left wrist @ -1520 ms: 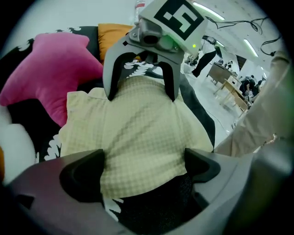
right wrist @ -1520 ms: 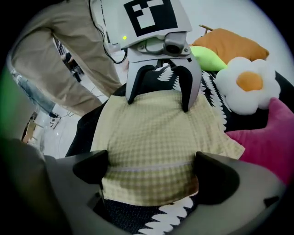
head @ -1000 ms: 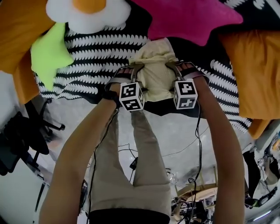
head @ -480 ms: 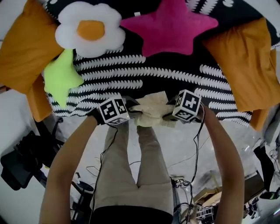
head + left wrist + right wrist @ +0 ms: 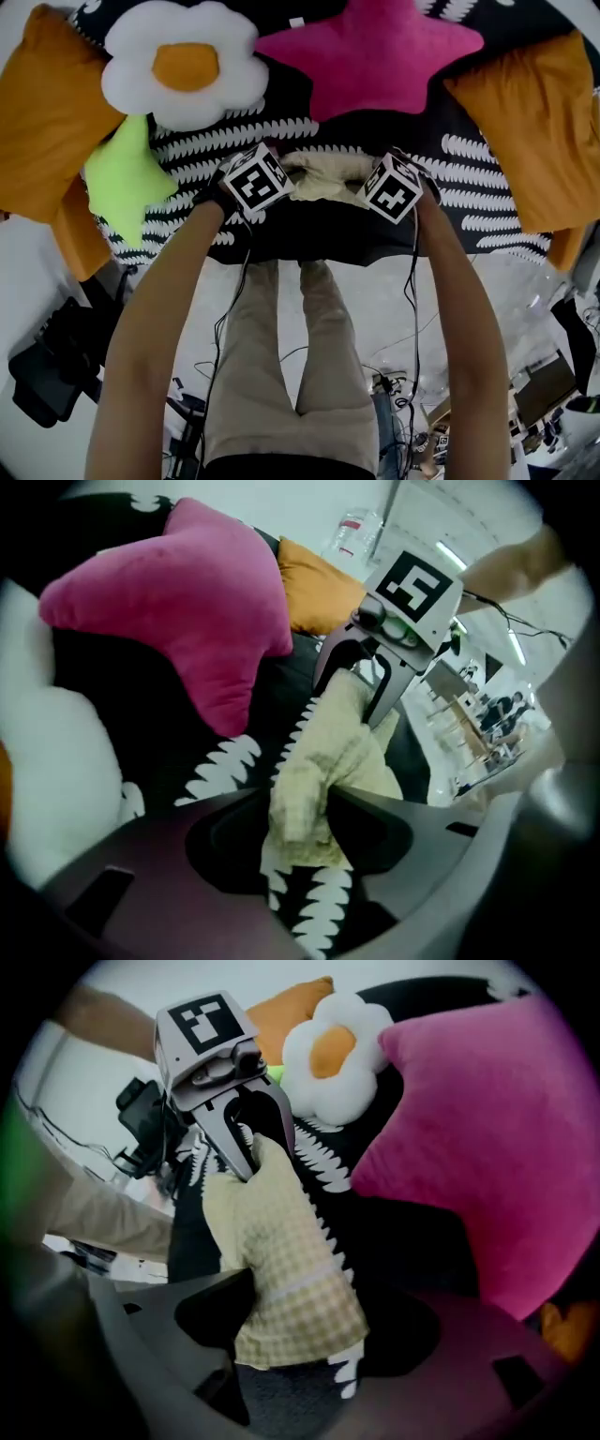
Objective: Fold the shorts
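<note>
The pale yellow checked shorts [image 5: 323, 176] lie bunched on the black-and-white blanket [image 5: 469, 159], stretched between both grippers. My left gripper [image 5: 281, 171] pinches the left end; in the left gripper view the cloth [image 5: 319, 761] is squeezed between its jaws [image 5: 300, 808]. My right gripper [image 5: 370, 180] holds the right end, a thicker fold [image 5: 291, 1279] filling its jaws [image 5: 300, 1326]. Both pairs of jaws have just been opening, with cloth still between them. Each gripper view shows the other gripper, right [image 5: 375, 663] and left [image 5: 239, 1138], on the far end.
A pink star pillow [image 5: 370, 52] and a fried-egg pillow [image 5: 183, 70] lie just beyond the shorts. A green star pillow [image 5: 122, 173] is at left. Orange cushions [image 5: 47, 112] [image 5: 534, 122] flank the blanket. Below are the person's legs [image 5: 281, 375] and floor cables.
Both grippers closed on the shorts near the blanket's front edge and carried them further onto the blanket. The bundle now stretches sideways between them.
</note>
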Demonstrator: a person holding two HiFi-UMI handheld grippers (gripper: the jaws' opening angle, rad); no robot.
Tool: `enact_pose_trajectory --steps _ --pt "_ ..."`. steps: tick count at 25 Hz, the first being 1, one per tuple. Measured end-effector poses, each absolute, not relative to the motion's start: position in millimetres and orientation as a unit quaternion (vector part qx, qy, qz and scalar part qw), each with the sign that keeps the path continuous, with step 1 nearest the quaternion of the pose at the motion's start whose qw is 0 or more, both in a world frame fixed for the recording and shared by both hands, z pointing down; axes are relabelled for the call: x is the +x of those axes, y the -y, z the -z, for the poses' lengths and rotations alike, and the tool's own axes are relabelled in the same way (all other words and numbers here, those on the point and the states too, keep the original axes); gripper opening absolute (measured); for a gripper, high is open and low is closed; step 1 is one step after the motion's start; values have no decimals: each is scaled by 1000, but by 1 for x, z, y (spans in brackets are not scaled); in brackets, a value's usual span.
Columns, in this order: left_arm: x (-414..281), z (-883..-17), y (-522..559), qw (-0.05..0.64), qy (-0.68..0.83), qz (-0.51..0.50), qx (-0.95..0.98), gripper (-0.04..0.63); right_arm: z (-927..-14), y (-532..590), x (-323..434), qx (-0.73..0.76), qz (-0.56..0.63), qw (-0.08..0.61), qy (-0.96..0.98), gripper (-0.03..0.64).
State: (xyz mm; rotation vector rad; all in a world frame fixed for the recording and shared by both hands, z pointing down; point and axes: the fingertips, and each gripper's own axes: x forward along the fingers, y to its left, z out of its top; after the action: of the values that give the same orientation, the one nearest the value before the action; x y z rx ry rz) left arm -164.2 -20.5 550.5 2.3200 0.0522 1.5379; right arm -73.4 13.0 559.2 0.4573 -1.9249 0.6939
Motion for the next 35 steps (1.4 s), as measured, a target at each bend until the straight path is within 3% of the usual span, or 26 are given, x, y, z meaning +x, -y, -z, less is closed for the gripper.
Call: enact_pose_trajectory --steps 1,3,6,8,12,13,14,15,18,24,26,28,29,32,35 --pt "-168 -553 31 155 -4 -547 823 229 -558 -3 -69 215 -258 501 798 396" --pt "-176 -543 50 106 20 -542 833 300 -544 17 -58 269 -214 487 803 462" --pt "-178 -500 53 20 21 -510 860 299 -502 28 -45 339 -172 445 811 467" --pt "-171 -478 32 -36 -16 -490 871 249 -488 12 -48 327 -151 443 821 384" --pt "-166 -506 -4 -150 -95 -523 834 268 -513 -26 -63 243 -47 532 810 349" --pt "-163 -511 -4 -178 -96 -521 829 229 -513 -26 -65 243 -6 547 801 240" --pt "-160 -509 0 -199 -89 -513 830 86 -509 -23 -67 248 37 555 793 116" --pt "-157 -503 6 -210 -79 -501 836 38 -502 -19 -70 254 75 558 786 87" --pt "-166 -481 20 -192 -62 -477 856 37 -485 -27 -87 255 120 546 789 63" --pt "-196 -520 -29 -140 -137 -515 835 32 -539 -86 -102 179 62 557 808 65" --pt "-194 -533 -43 -146 -156 -529 821 57 -544 -91 -98 178 24 557 811 136" --pt "-188 -533 -55 -138 -182 -531 816 225 -534 -99 -91 183 -23 543 819 271" --pt "-185 -524 -59 -129 -188 -522 822 232 -526 -106 -87 185 -39 536 823 312" --pt "-175 -478 -46 -105 -158 -469 863 227 -488 -113 -80 226 -62 489 840 313" --pt "-155 -447 5 -115 -100 -439 885 171 -447 -70 -62 315 -69 427 845 290"
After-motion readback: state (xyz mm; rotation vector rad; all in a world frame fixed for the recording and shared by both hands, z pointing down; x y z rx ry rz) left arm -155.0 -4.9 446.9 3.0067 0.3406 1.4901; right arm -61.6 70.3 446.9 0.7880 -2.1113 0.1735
